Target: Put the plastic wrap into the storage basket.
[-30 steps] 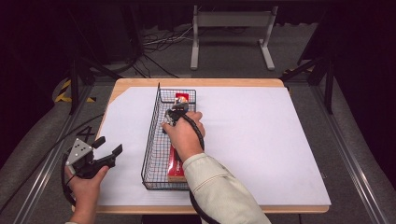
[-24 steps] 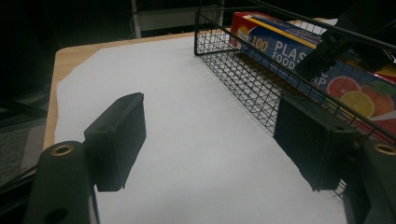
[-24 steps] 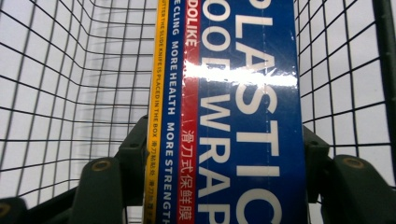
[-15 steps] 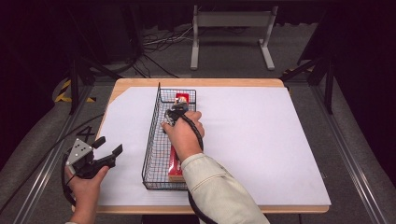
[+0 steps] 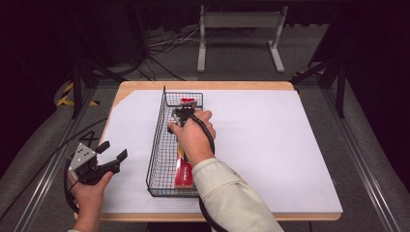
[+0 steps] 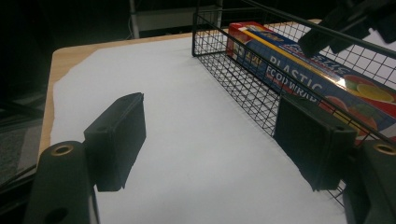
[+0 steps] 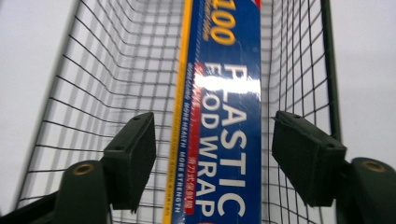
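A black wire basket (image 5: pixel 154 145) stands on the white-covered table, left of the middle. A long blue and red plastic food wrap box (image 5: pixel 183 171) lies lengthwise in it. My right gripper (image 5: pixel 176 118) reaches down into the basket over the box's far half. In the right gripper view the box (image 7: pixel 229 93) runs between the jaws of the right gripper (image 7: pixel 215 144). These jaws have just been opening, and a gap shows on each side of the box. My left gripper (image 5: pixel 112 150) is held open over the table's front left, with nothing in it and apart from the basket (image 6: pixel 243 88).
The white sheet (image 5: pixel 270 145) covers nearly the whole wooden tabletop and is bare to the right of the basket. A metal stand (image 5: pixel 239 29) and cables lie on the floor beyond the far edge. Dark frame rails run along both sides of the table.
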{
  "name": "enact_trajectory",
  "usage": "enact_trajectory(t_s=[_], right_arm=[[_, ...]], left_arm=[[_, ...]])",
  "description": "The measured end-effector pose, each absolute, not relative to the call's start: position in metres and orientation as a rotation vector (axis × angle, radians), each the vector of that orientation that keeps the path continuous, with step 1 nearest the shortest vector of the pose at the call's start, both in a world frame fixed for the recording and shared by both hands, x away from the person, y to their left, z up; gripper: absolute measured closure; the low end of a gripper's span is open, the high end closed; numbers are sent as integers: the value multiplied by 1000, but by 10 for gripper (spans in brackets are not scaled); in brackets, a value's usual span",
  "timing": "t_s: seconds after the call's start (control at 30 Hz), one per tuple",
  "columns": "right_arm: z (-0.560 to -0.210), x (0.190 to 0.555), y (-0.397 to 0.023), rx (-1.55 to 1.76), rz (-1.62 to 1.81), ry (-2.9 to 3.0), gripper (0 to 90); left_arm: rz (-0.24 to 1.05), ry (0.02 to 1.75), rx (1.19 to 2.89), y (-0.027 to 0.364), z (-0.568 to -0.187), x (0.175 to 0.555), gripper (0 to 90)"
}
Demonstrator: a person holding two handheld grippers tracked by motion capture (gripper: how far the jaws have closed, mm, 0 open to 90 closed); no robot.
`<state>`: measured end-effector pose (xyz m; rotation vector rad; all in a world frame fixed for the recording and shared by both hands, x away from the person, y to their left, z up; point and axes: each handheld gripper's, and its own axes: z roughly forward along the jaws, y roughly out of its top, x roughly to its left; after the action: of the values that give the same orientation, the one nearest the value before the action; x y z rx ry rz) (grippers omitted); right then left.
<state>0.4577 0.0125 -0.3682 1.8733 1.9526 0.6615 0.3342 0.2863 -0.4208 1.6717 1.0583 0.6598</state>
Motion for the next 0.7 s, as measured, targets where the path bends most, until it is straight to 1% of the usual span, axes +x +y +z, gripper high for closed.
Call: enact_trajectory(t_s=[0.07, 0.17, 0.53, 0.7], right_arm=[[-361, 455, 9, 1836, 736, 1958, 282], [-349, 448, 0, 1762, 842, 1965, 276], [-320, 436, -29, 1670, 1005, 1971, 252], [-304, 424, -49, 1594, 1091, 1996, 235]], left_arm=[[656, 1062, 1667, 286, -421, 334, 254], [657, 1062, 1666, 287, -421, 333, 254], [660, 1066, 1675, 286, -420, 331, 254], [658, 1068, 1671, 290, -419, 328, 254]])
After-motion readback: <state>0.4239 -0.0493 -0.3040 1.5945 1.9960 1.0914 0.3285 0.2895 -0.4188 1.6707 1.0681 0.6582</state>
